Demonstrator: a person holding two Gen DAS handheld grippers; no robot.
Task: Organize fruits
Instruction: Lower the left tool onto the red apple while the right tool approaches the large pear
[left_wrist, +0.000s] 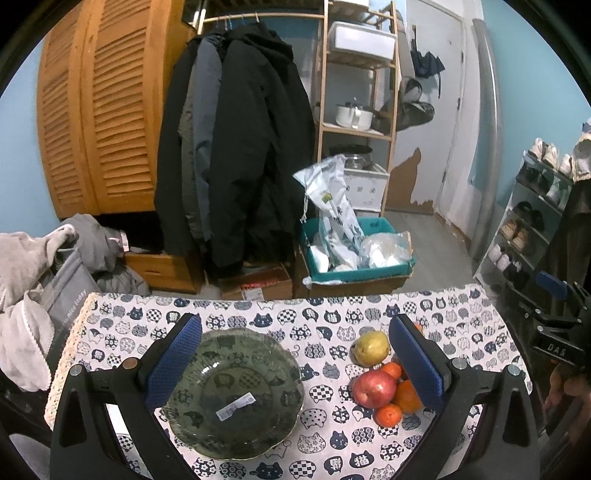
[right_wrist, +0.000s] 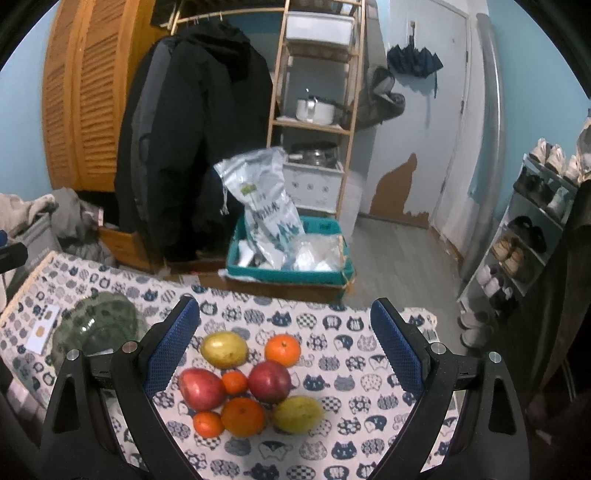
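Left gripper (left_wrist: 295, 358) held level, 2 blue-padded fingers (left_wrist: 173, 362) spread wide, nothing between. Right gripper (right_wrist: 286, 345) likewise wide apart, empty, tilted slightly downward.

Blue walls (paint peeling), louvred wooden wardrobe (left_wrist: 99, 107), hanging dark coats (left_wrist: 236, 144) — bamboo shelf (left_wrist: 356, 107), shoe rack (left_wrist: 532, 221).

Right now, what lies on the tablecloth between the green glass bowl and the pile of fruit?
Nothing: in the left wrist view, only bare cat-print tablecloth separates the green glass bowl from the fruit pile.
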